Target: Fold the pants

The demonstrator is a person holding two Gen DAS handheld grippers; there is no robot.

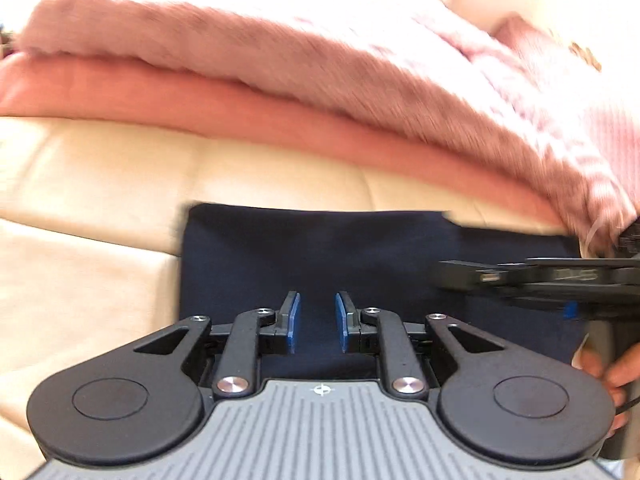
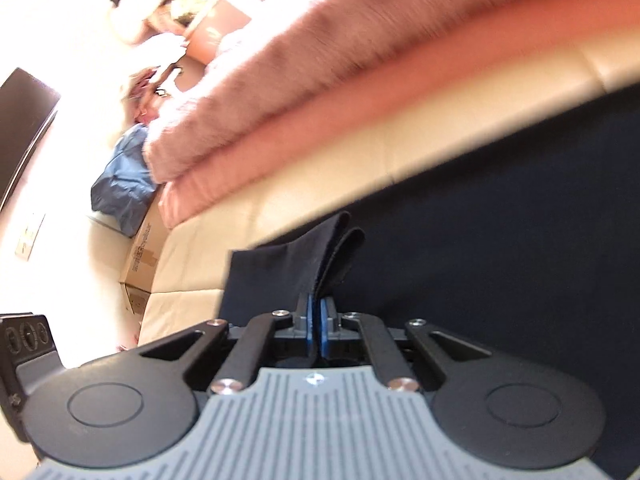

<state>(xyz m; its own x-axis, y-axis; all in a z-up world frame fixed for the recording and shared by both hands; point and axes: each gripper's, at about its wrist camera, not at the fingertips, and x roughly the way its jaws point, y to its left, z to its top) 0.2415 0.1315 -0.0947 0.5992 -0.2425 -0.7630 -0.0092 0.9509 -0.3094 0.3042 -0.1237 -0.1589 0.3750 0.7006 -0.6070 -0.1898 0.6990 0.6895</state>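
Dark navy pants lie folded flat on a cream quilted surface. My left gripper is open just above the pants, its blue pads apart with nothing between them. My right gripper is shut on a doubled edge of the pants, which stands up in a fold between its blue pads. The rest of the pants spreads to the right in the right wrist view. The right gripper's body shows at the right edge of the left wrist view, held by a hand.
A pink fluffy blanket on a salmon layer lies just behind the pants. In the right wrist view a blue cloth, a cardboard box and a dark screen lie off to the left.
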